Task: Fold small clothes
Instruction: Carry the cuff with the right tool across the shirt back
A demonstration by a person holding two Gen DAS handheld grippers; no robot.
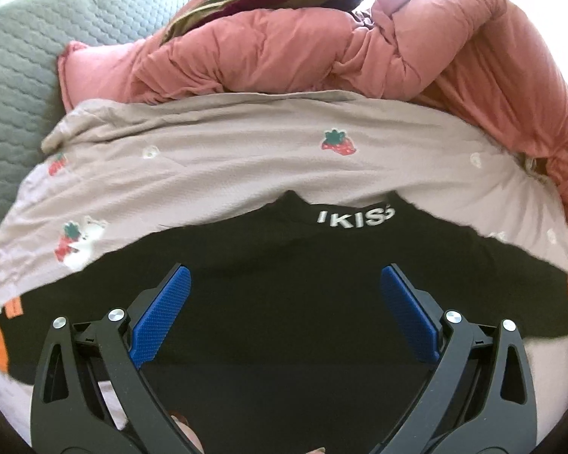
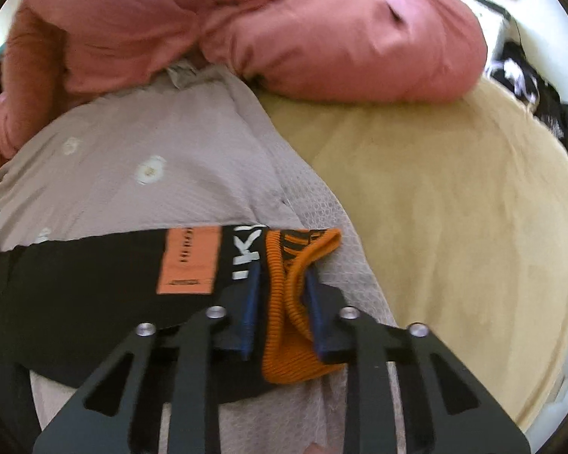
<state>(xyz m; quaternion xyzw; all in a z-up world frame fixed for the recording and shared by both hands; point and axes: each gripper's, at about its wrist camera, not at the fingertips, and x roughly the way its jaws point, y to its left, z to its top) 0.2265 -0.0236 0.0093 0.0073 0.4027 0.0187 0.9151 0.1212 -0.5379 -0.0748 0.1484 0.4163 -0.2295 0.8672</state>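
Progress: early, by my reading; the black top point(image 1: 284, 295) lies spread flat and wide, no fold visible yet, so the folding itself remains
Step in hand: likely bringing one sleeve end in over the body
Left hand-held gripper point(image 1: 284, 295): released, blue pads wide apart, hovering over the middle of the garment, holding nothing
Right hand-held gripper point(image 2: 282, 283): clenched on the orange ribbed cuff point(image 2: 291, 325), which bunches between the pads
Garment location: on the strawberry-print sheet point(image 1: 227, 166) on the bed, near a pink duvet point(image 1: 284, 49)
Garment look: black knit, white lettering at the collar point(image 1: 354, 217), orange patch point(image 2: 187, 261) by the cuff; soft and limp
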